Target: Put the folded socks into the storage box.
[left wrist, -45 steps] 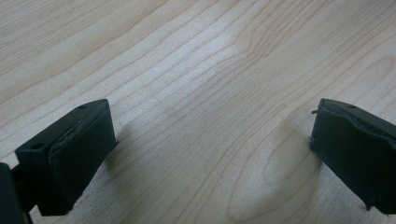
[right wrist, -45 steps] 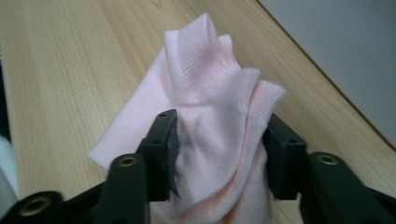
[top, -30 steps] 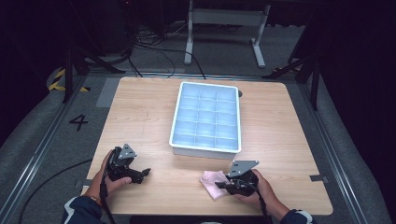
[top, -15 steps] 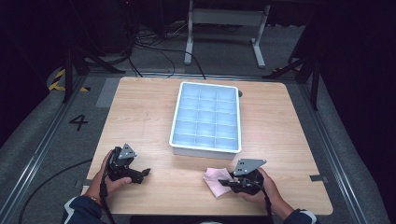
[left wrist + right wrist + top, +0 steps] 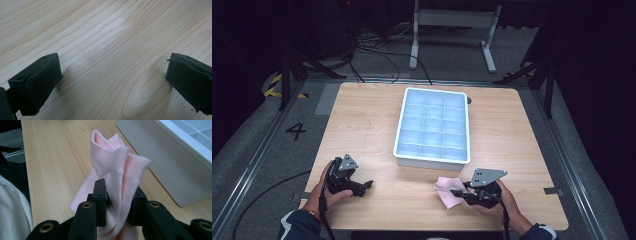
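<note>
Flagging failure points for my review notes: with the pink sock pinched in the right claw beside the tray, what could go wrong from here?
1. The right claw pinches only a bunched fold of the pink sock; the rest hangs loose toward the table, so it may slip out or drag.
2. The divided tray has small compartments; the unfolded sock may drape across dividers instead of settling in one.
3. The tray's near wall stands close, so the hanging part could catch on it.

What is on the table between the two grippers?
Just bare table, as the high view shows. The left hand-held gripper is open and empty; the right hand-held gripper pinches a pink sock.
</note>
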A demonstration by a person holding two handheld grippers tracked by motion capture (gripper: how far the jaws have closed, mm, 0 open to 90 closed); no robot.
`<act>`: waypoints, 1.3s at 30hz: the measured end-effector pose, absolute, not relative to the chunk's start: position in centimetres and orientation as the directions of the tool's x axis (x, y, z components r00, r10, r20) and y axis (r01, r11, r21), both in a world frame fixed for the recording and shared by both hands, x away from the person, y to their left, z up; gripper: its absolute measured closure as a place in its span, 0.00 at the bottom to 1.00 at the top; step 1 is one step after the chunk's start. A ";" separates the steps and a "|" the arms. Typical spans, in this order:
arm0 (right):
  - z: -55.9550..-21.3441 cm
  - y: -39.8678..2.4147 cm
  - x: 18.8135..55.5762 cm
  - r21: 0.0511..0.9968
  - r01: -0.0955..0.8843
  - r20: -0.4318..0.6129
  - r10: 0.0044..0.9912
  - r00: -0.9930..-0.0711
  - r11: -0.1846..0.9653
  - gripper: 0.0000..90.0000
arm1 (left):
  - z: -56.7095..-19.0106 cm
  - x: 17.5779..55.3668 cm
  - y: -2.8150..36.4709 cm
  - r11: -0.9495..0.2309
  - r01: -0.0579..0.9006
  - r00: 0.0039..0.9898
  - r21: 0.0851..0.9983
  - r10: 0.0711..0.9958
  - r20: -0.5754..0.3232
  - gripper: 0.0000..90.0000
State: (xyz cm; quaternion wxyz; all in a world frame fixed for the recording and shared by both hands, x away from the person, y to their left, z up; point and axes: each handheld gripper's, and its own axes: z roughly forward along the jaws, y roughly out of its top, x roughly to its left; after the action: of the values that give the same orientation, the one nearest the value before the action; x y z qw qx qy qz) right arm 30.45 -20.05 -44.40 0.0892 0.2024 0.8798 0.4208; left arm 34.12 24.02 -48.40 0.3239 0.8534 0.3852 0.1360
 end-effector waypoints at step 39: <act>-40.5 -22.3 30.0 0.856 0.203 -0.023 0.426 -0.904 0.476 0.80 | -48.4 34.1 24.0 -0.493 0.569 0.666 0.658 0.745 -0.018 0.00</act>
State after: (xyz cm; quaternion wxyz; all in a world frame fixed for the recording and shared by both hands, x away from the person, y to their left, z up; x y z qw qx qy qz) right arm 30.03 -22.35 -40.46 0.1171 0.1847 0.8512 0.4771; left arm 34.12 24.02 -48.40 0.3240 0.8534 0.3852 0.1358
